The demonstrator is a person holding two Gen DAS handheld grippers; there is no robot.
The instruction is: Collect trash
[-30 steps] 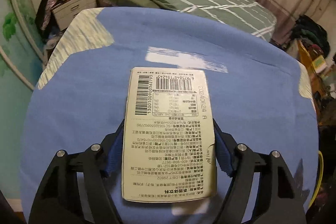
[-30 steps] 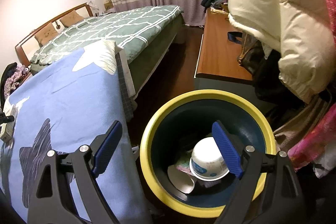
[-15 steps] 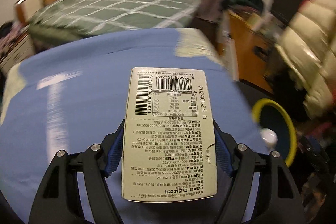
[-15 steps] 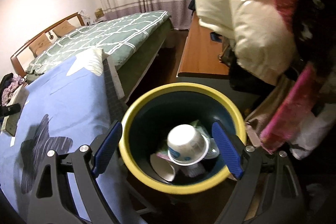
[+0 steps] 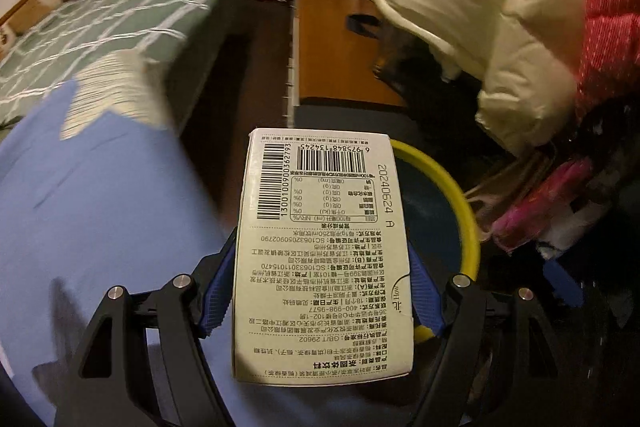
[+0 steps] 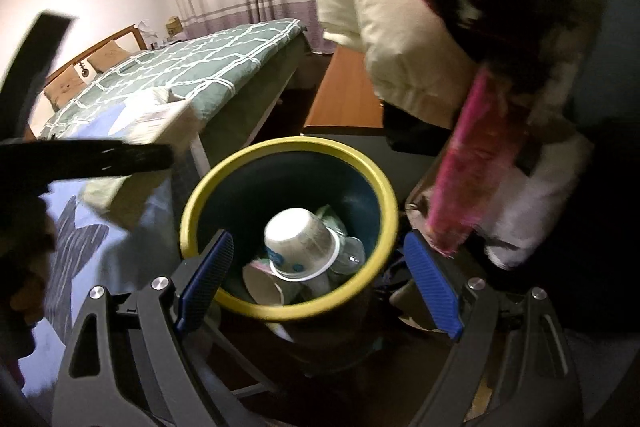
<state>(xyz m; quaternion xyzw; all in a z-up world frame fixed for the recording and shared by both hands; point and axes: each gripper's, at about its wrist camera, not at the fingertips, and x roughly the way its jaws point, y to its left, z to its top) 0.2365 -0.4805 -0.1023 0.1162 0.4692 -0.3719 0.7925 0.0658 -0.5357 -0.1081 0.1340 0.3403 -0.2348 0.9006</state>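
My left gripper (image 5: 322, 287) is shut on a pale drink carton (image 5: 324, 251) printed with barcodes and small text; its blue pads press both long sides. The carton hangs over the near rim of a dark bin with a yellow rim (image 5: 460, 203), right of the blue blanket's edge. In the right wrist view the same bin (image 6: 288, 147) holds an upturned white cup (image 6: 300, 243) and other paper and plastic trash. My right gripper (image 6: 318, 259) stands open just above the bin's near rim, with nothing between its fingers. The left gripper (image 6: 100, 159) shows there as a blurred black shape at the left.
A blue blanket (image 5: 100, 207) covers the surface at the left, with a green checked bed (image 5: 120, 19) behind it. A wooden cabinet (image 5: 332, 39) stands beyond the bin. A cream puffer jacket (image 5: 500, 27) and pink clothing (image 5: 540, 199) hang close at the right.
The left gripper has swung right with the carton, from over the blue blanket to the bin's rim. The right gripper drew closer over the bin, and the left gripper has entered its view.
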